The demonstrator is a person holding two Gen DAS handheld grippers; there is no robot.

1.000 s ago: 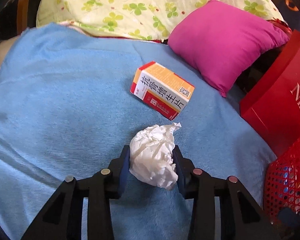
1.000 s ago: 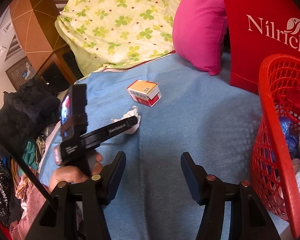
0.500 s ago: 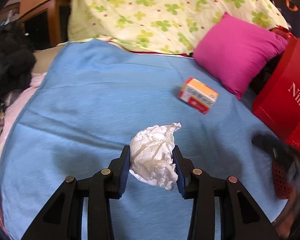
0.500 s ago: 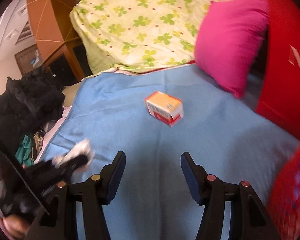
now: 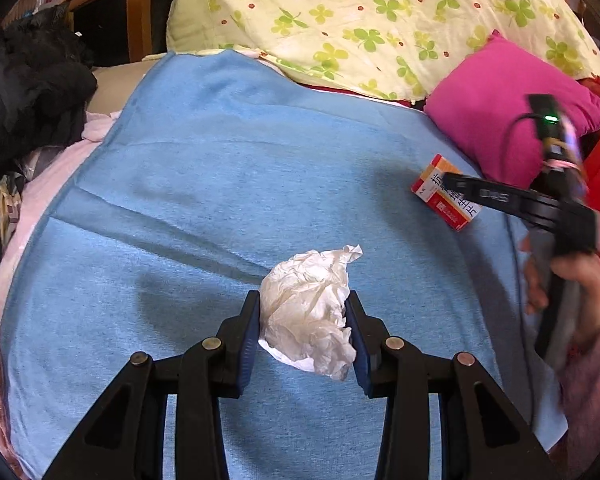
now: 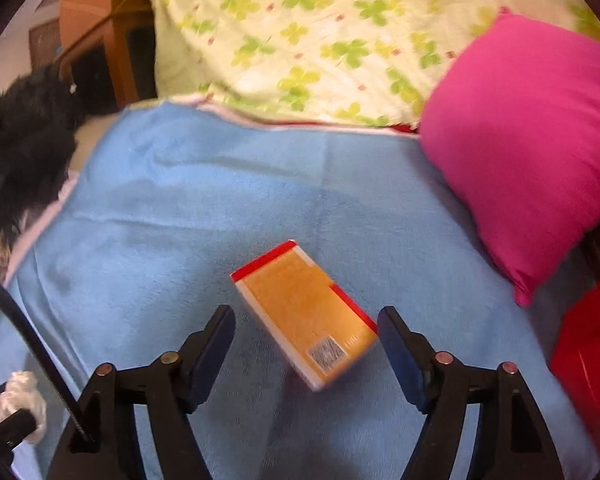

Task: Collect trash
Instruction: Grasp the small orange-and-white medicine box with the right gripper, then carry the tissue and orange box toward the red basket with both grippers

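Tissue wad (image 5: 308, 308) clamped between my left gripper (image 5: 304, 320) pads, lifted clear of the blue blanket (image 5: 204, 184); grip unchanged over the last second. Change of note is on the right: a second ago my right gripper (image 6: 306, 340) looked across open blanket with the red basket beside it; now it has swung over to the orange medicine box (image 6: 304, 316), and its jaws are opening. Box lies flat on the blanket between the two pads, skewed to them, neither pad touching it. Pink cushion (image 6: 532, 140) sits well behind. Judgement: one piece of trash secured, second lined up for pickup; the skew may need a wrist roll before closing. Basket not in view now.
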